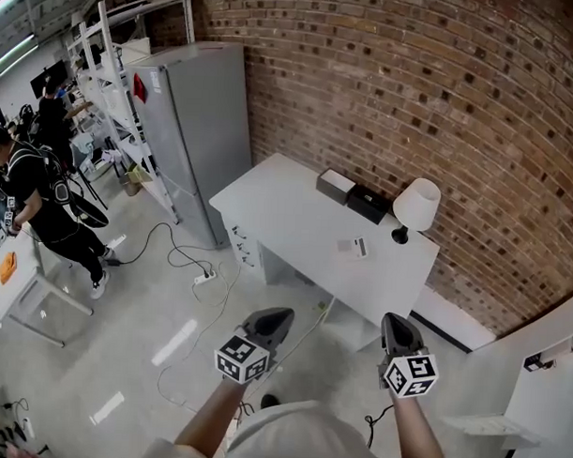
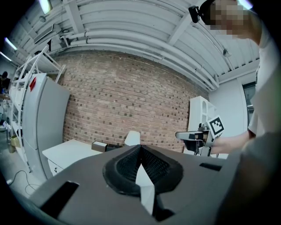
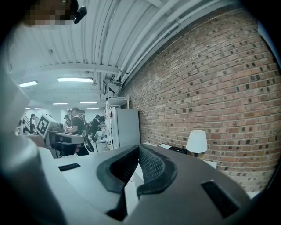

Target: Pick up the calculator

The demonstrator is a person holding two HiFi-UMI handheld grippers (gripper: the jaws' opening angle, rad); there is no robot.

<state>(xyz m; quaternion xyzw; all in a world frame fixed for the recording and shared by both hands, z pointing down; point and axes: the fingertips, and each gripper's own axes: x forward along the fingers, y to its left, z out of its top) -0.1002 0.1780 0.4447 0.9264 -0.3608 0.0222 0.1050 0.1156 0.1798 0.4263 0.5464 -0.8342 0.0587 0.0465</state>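
Note:
A small flat pale calculator [image 1: 353, 246] lies near the front edge of a white desk [image 1: 287, 209] that stands against the brick wall. Both grippers hang over the floor well short of the desk and touch nothing. My left gripper [image 1: 280, 315] is shut, its dark pads meeting at the tip [image 2: 140, 147] with nothing between them. My right gripper [image 1: 392, 321] is shut too, its jaws closed and empty [image 3: 139, 148]. The desk's edge [image 2: 66, 151] shows ahead in the left gripper view; the calculator is not visible in either gripper view.
On the desk's back stand a grey box [image 1: 335, 186], a black box [image 1: 369, 204] and a white lamp [image 1: 414, 207]. A tall grey cabinet [image 1: 192, 126] stands left of the desk. Cables and a power strip [image 1: 205, 277] lie on the floor. People [image 1: 39, 201] stand far left.

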